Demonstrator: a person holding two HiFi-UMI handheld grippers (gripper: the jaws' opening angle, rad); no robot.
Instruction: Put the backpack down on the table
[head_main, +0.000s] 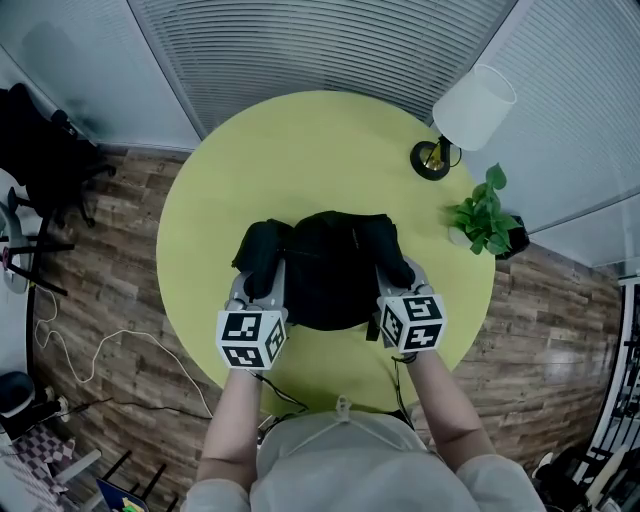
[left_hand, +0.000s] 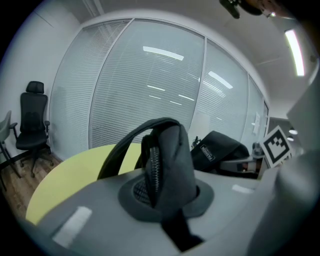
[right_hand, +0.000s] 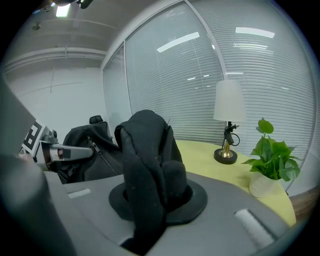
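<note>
Left gripper (head_main: 262, 288), right gripper (head_main: 398, 285): both clenched on backpack (head_main: 330, 270) straps

Left-hand strap (left_hand: 167, 150) pinched in left jaws, right-hand strap (right_hand: 145, 155) in right jaws. Backpack body between the grippers, over yellow table (head_main: 300, 150); contents unseen. Beyond right gripper: white pot (right_hand: 262, 186) holding leafy plant (right_hand: 272, 152); lamp (right_hand: 229, 122).

Head view: cool, even, slightly dim light with low contrast. Only a faint soft shadow lies around the backpack (head_main: 325, 270) on the table (head_main: 330, 140). Upper left is dark. Focus is sharp, with lines bending mildly at the edges.

Both gripper views: heavy fisheye, black vignette in the corners, near foreground at the bottom soft.

Left gripper view: ceiling strip light (left_hand: 295, 45) blown out at upper right. Its reflections (left_hand: 162, 52) streak the glass (left_hand: 125, 90).

Right gripper view: ceiling light (right_hand: 62, 10) glares at upper left, and the lamp shade (right_hand: 229, 100) is bright.
</note>
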